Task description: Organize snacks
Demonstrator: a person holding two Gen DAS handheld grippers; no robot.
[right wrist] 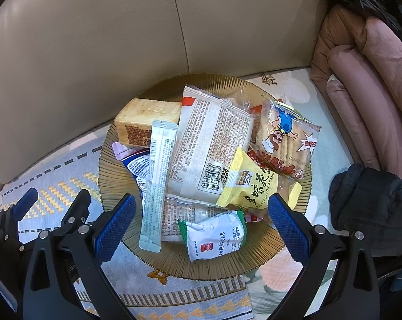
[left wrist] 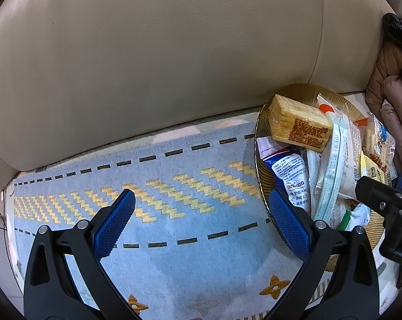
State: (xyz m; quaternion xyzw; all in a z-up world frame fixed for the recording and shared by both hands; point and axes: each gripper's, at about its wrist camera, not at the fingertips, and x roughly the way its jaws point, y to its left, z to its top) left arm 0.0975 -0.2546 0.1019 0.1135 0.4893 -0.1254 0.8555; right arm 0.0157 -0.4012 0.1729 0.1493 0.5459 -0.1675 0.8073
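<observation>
My right gripper (right wrist: 202,208) hovers spread wide over the near rim of the ribbed plate (right wrist: 113,170), holding nothing, a white-green packet (right wrist: 216,236) between its fingers. My left gripper (left wrist: 202,205) hangs equally wide and empty over the blue sofa mat (left wrist: 174,240), just left of the plate. Snacks heap on the plate at the sofa's back edge.

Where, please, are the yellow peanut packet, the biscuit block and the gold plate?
yellow peanut packet (right wrist: 250,184): right wrist view, printed front.
biscuit block (right wrist: 145,118): right wrist view, top face.
gold plate (right wrist: 113,165): right wrist view, bare ribbed rim.
</observation>
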